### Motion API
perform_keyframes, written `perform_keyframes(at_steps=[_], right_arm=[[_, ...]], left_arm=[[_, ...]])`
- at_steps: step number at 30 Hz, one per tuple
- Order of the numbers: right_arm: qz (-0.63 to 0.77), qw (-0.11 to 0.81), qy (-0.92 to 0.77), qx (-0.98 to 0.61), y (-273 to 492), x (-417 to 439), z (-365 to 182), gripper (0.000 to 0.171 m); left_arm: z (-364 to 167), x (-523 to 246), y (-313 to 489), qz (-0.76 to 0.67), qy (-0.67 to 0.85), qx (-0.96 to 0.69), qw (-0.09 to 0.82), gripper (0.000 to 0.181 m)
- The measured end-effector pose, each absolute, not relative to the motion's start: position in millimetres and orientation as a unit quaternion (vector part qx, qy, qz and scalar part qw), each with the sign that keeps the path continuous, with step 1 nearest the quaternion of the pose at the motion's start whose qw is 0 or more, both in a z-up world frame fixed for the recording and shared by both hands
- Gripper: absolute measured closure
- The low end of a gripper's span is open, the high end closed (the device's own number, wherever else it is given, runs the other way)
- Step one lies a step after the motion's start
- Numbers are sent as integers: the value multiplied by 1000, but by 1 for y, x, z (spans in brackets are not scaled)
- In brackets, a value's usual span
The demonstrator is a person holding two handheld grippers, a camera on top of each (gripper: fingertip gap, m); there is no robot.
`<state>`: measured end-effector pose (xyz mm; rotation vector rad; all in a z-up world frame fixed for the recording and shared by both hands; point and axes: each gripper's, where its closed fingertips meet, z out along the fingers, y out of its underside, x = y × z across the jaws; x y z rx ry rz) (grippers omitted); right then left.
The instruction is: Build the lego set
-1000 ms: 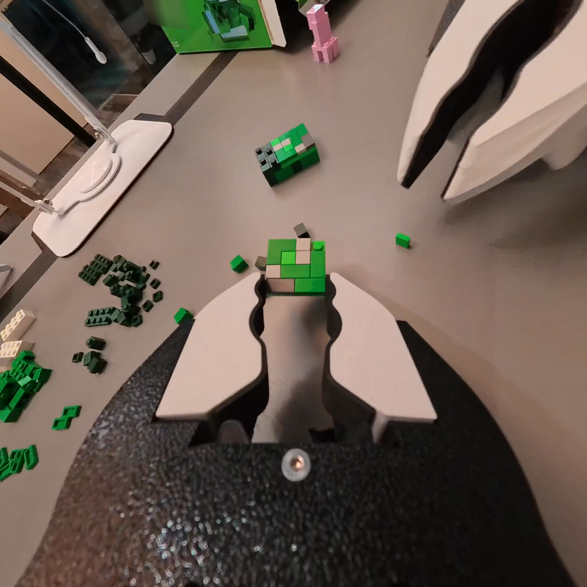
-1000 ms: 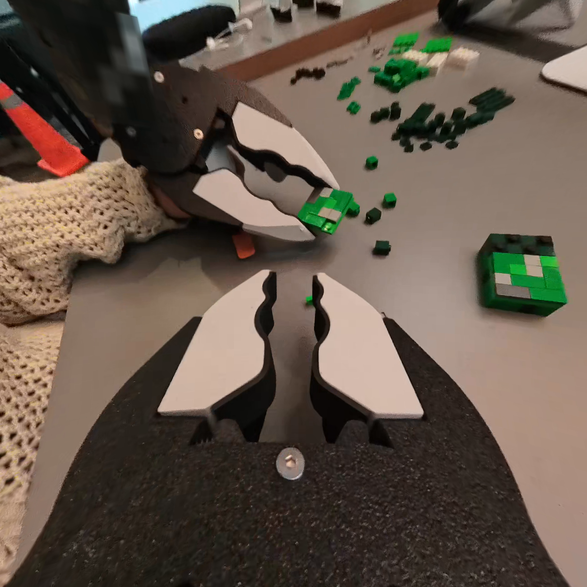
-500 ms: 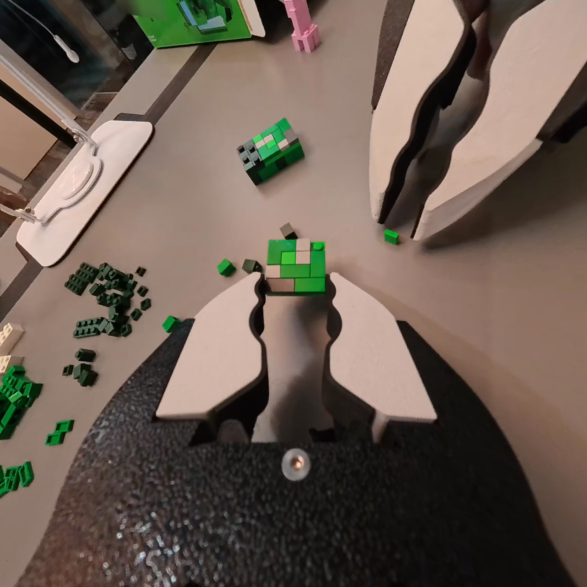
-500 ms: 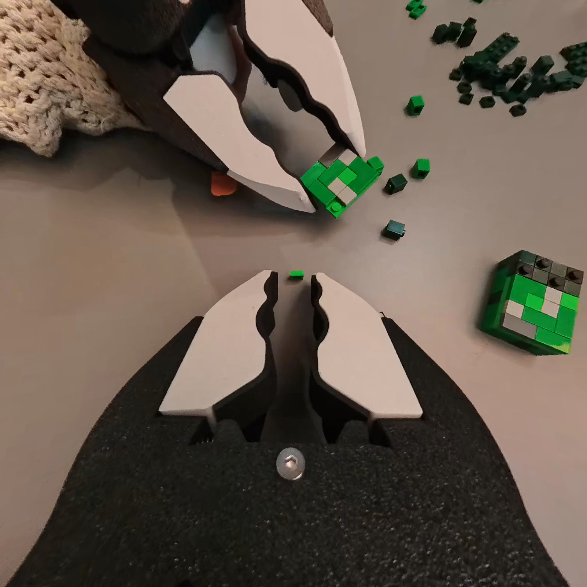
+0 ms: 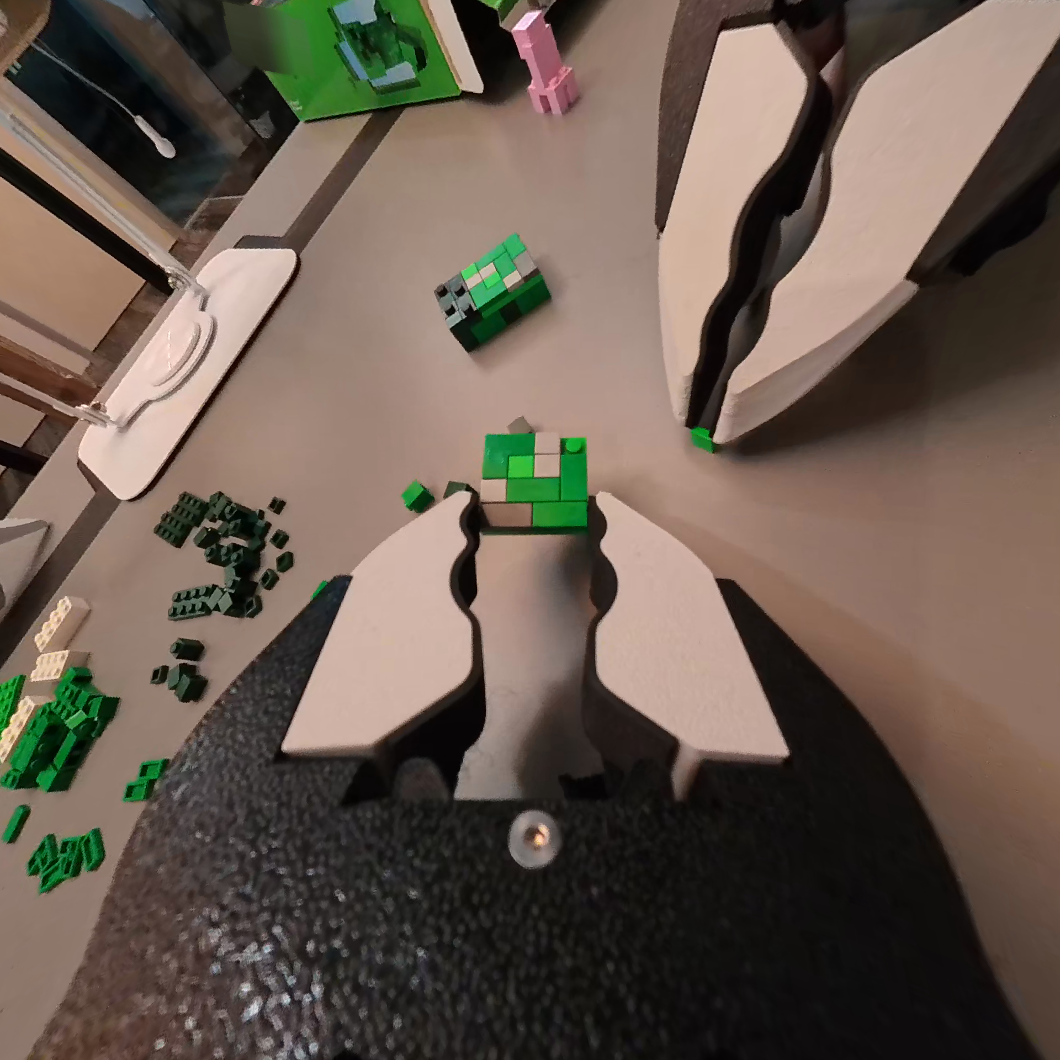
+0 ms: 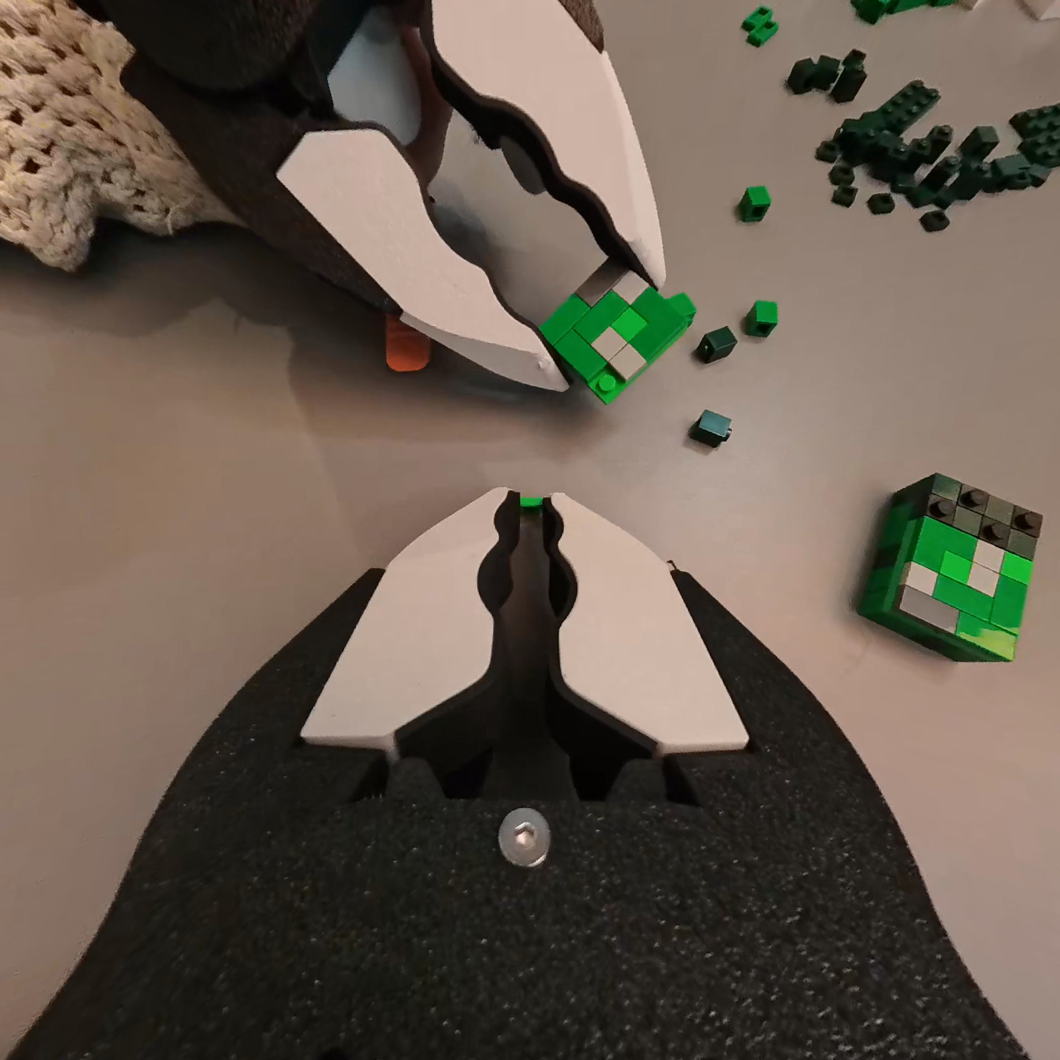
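Observation:
My left gripper [image 5: 536, 505] is shut on a flat green and grey lego panel [image 5: 536, 479] that rests low on the grey table; one round stud shows at its far right corner. The panel also shows in the right wrist view [image 6: 616, 338] between the left gripper's fingertips. My right gripper [image 6: 530, 500] is shut on a small bright green piece [image 6: 530, 501] at table level. In the left wrist view the right gripper [image 5: 706, 424] pinches that same green piece [image 5: 702, 440] to the right of the panel. A built green lego block with dark studs [image 5: 493, 289] lies farther off.
Piles of dark green [image 5: 221, 550], bright green [image 5: 51, 728] and white bricks [image 5: 57, 625] lie at the left. Loose small bricks [image 6: 760, 318] sit by the panel. A green box [image 5: 367, 51], a pink figure [image 5: 548, 63] and a white stand base [image 5: 183, 367] are at the back. A knit sleeve [image 6: 74, 132] holds the left gripper. My right fingertips sit around 6 cm from my left ones.
My right gripper has come down onto the small green piece and closed on it. The left gripper has kept its hold on the panel.

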<state>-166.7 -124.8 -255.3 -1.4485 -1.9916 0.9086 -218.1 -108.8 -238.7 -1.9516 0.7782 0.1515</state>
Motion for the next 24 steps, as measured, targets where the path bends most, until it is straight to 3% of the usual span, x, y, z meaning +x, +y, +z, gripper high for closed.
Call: perform_keyframes(at_steps=[10,24], right_arm=[[450,341,-670,-482,-125,-156,-208,171],[385,256,-700,-544,-152,-180,-242,153]], left_arm=[[-230,-216,-110,56,321,-797,509,146],[-229,-234,-103,92,274,-810,510,146]])
